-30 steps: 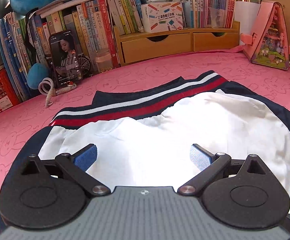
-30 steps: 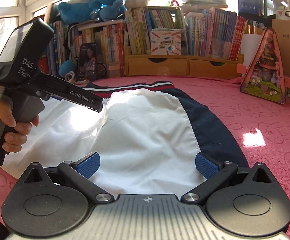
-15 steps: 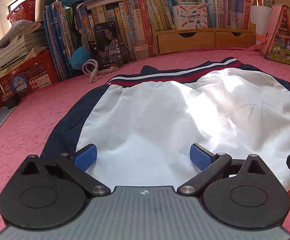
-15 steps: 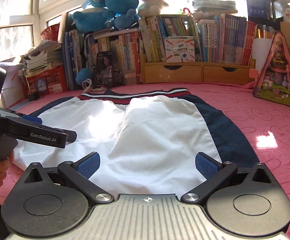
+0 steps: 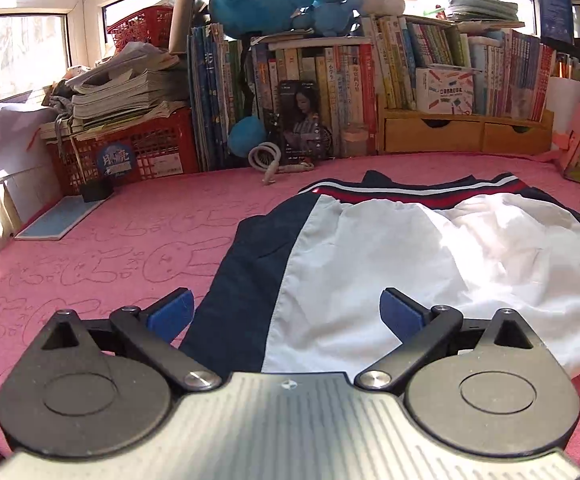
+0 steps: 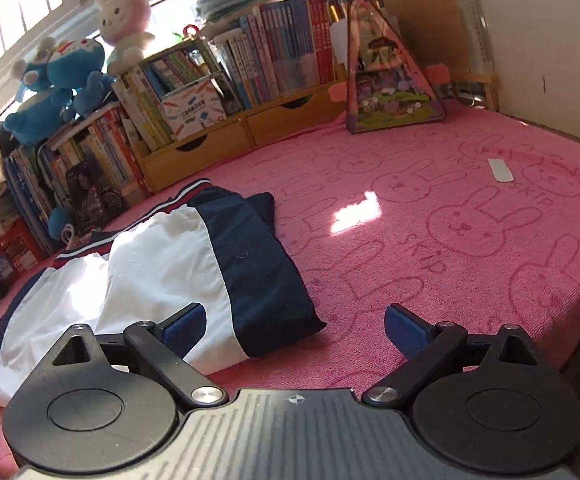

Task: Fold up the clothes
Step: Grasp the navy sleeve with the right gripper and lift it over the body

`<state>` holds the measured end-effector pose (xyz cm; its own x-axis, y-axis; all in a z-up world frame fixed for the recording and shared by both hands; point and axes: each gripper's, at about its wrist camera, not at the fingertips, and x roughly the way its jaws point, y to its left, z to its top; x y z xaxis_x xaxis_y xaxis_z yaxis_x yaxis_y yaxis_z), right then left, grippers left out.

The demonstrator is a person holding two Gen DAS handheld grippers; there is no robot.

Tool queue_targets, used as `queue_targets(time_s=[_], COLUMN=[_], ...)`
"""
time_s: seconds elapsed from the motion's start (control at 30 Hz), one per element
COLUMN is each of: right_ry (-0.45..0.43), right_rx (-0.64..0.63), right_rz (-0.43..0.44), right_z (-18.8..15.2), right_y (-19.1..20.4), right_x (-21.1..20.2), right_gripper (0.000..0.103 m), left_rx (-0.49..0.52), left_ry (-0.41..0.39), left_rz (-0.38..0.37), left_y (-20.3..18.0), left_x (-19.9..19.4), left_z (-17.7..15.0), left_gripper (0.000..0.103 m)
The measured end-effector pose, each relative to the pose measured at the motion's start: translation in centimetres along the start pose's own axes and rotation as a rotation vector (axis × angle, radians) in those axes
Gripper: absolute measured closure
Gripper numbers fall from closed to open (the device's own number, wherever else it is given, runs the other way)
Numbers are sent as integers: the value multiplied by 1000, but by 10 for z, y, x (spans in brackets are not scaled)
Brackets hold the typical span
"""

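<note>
A white garment (image 5: 409,248) with navy side panels and a red-and-white striped band lies flat on the pink bunny-print mat (image 5: 130,264). In the left wrist view my left gripper (image 5: 286,300) is open low over the garment's near left edge, with the navy panel and some white cloth lying between its blue pads (image 5: 172,312), untouched. In the right wrist view the garment (image 6: 158,264) fills the left side. My right gripper (image 6: 290,318) hovers at the near right corner, its jaws wide and closing. The navy corner lies between the pads (image 6: 403,328), which do not press it.
Books, wooden drawers (image 5: 465,136), plush toys and a propped phone (image 5: 301,120) line the back. A red crate (image 5: 130,152) with paper stacks stands back left. A pink triangular toy house (image 6: 385,80) stands back right. A small white strip (image 6: 499,170) lies on the mat, whose edge drops at the right.
My left gripper has slid left from the white middle to the garment's left navy edge. My right gripper has swung right and rolled, reaching the right navy corner; the other hand-held gripper left its view.
</note>
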<state>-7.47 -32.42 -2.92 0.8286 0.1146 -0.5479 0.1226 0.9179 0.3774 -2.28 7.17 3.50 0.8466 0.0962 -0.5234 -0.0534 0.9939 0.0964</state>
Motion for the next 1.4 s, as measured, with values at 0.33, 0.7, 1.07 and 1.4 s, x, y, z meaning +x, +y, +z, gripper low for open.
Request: queue_targets(time_s=[0.33,0.7,1.07,1.4], right_ry=[23,-126,-166,-102], right_rx=[5,323,-64,-653], right_rz=[81,333,130,390], right_z=[6,10,28,-45], right_y=[20,0,80,285], right_x=[38,49,44,73], right_gripper=[3,7,83,93], left_rx=[31,7,-171,-410], left_ry=[131,118,152,199], left_rz=[-125,-155,-237,30], left_y=[-74,-70,-5,115], left_x=[21,22,11,-3], left_z=[-26,-32,-29,-63], left_gripper=[0,0,0,0])
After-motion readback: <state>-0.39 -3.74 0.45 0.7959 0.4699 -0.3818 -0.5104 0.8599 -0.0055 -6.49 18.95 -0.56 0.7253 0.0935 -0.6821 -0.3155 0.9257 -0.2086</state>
